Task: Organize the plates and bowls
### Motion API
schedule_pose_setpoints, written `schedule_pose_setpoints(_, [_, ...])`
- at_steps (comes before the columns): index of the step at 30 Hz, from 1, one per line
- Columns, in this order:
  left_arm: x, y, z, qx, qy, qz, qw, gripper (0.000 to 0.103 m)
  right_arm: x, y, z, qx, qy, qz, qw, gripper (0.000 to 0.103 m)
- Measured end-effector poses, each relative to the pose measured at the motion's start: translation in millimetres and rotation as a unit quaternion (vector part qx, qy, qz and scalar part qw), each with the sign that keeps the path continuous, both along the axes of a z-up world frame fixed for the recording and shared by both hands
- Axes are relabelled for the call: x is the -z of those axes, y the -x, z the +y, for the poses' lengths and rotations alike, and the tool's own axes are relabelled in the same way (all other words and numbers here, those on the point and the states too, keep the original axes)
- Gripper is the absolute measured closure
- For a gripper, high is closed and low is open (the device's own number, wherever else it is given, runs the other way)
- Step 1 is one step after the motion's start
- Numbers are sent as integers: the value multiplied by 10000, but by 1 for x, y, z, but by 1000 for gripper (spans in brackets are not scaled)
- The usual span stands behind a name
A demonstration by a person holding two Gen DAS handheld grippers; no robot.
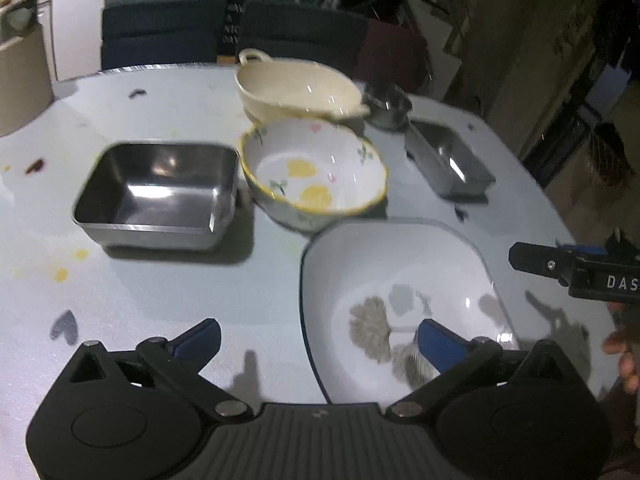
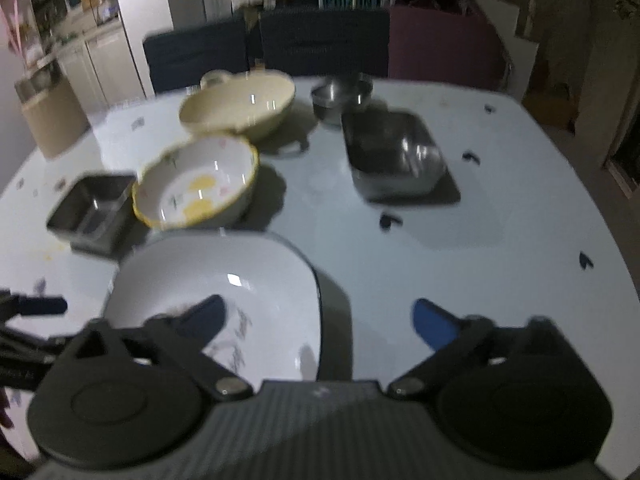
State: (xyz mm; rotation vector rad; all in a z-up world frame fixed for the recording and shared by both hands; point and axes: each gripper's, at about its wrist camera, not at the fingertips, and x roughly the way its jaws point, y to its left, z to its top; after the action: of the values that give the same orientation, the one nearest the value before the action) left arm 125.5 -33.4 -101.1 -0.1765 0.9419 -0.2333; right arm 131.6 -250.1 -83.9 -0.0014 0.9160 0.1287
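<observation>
A white square plate (image 1: 400, 272) with a dark rim and a grey plant print lies flat on the table's near side. My left gripper (image 1: 318, 336) is open above its left rim, one blue finger over the plate and the other over the table. My right gripper (image 2: 320, 316) is open above the right rim of the plate (image 2: 224, 272), holding nothing. Behind the plate stands a flowered bowl (image 1: 316, 172) with a yellow rim, and further back a cream handled dish (image 1: 296, 88).
A square steel container (image 1: 160, 188) stands left of the flowered bowl. A steel tray (image 2: 392, 152) and a small steel bowl (image 2: 340, 96) are at the back right. Dark chairs (image 2: 320, 40) line the table's far edge. A cardboard box (image 2: 52, 120) stands far left.
</observation>
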Motion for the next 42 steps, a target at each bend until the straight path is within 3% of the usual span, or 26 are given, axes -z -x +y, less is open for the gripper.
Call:
schedule_pose_setpoints(9, [-45,-20,13,-258,-59,-637,9976,0,-33,-31,5,175,-701,-554,9958,0])
schedule_pose_setpoints(18, [-76,-84,20,-469,-367,-1038,9928,0,-53,-104,19,527,-1411,-905,9844,0])
schedule_pose_setpoints(32, [-37,-199,48,-1253,-93,-852,9884,0,25,-203,36,1618,-2659,73,9503,1])
schedule_pose_setpoints(37, [-18,-227,47,-1329,-183,-797,9878,0,47,-225,40,1787,-2643,216,9475,31])
schedule_pose_setpoints(42, [2,-252,49,-1479,-169,-802,9856,0,58,-230,35,1789,-2620,328,9478,78])
